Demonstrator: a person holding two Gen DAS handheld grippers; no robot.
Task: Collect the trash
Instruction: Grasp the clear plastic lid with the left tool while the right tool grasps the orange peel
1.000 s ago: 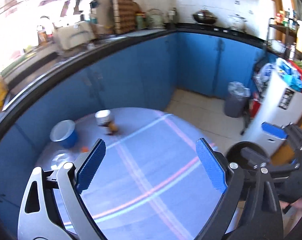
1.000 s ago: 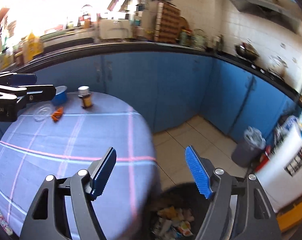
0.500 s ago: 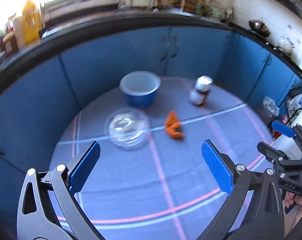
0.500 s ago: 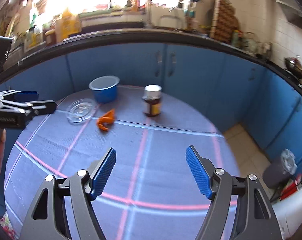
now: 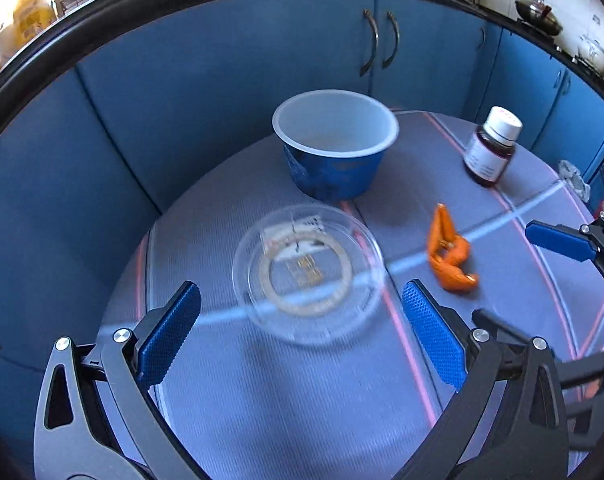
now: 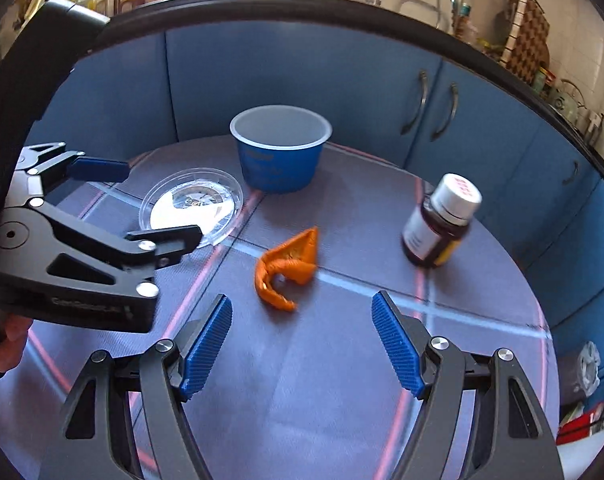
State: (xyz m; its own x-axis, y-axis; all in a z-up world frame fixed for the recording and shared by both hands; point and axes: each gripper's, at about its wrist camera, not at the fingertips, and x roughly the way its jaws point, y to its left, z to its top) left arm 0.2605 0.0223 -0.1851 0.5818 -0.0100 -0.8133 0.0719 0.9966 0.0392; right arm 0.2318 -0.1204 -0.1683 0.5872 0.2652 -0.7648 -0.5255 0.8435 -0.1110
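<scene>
On the round table with a grey-blue checked cloth (image 5: 302, 420) lie a clear plastic lid (image 5: 307, 274) (image 6: 192, 206), an orange peel (image 5: 449, 256) (image 6: 288, 270), a blue cup with a white inside (image 5: 333, 148) (image 6: 280, 148) and a brown medicine bottle with a white cap (image 5: 491, 148) (image 6: 439, 222). My left gripper (image 5: 302, 336) (image 6: 142, 204) is wide open just above and in front of the lid, nothing between its pads. My right gripper (image 6: 302, 344) stands open over the cloth, just short of the orange peel.
Blue kitchen cabinets (image 6: 341, 80) curve round behind the table under a dark countertop (image 6: 302, 4) loaded with bottles and kitchenware. A grey bin with a liner (image 6: 587, 368) stands on the floor at the right. A person's fingers (image 6: 10, 340) hold the left gripper's handle.
Both grippers swung left from the floor bin side to the table's far part and dropped lower. The lid, peel, cup and bottle now lie close ahead and look larger.
</scene>
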